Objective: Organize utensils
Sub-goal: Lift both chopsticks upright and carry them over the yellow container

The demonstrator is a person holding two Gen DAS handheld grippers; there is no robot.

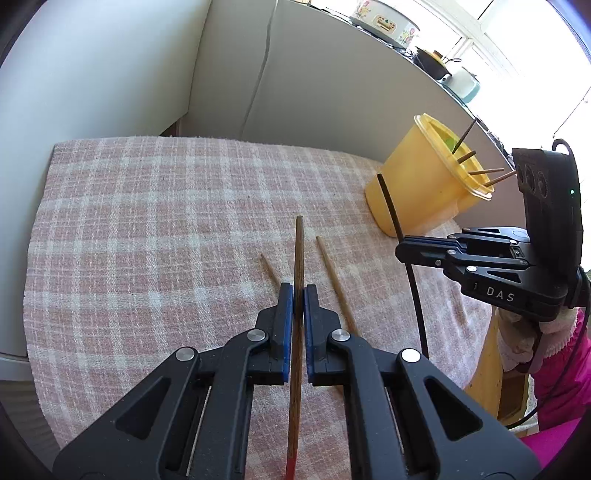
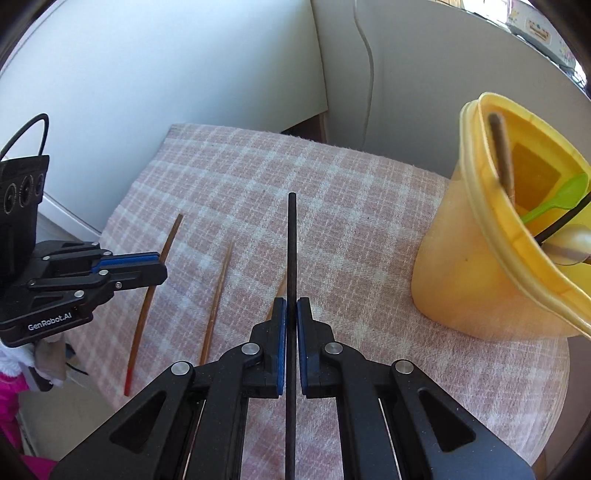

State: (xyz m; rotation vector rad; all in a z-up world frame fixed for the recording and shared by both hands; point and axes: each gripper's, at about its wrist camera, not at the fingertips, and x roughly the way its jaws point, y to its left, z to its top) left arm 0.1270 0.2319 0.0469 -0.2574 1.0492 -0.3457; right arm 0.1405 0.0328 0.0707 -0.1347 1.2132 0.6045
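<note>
Above the checked cloth (image 1: 166,221) on the bench, the left gripper (image 1: 298,295) is clamped on a brown red-tipped chopstick (image 1: 297,280) and the right gripper (image 2: 291,310) on a black chopstick (image 2: 291,251), with two loose wooden chopsticks (image 1: 334,280) lying mid-cloth and the yellow utensil cup (image 1: 424,184) at its far right corner.

Home kitchen: stovetop pots (image 1: 388,24), utensil cup (image 1: 432,177)

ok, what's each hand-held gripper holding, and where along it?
Left hand-held gripper: brown red-tipped chopstick, pinched near mid-length. Right hand-held gripper: black chopstick, also mid-shaft.
</note>
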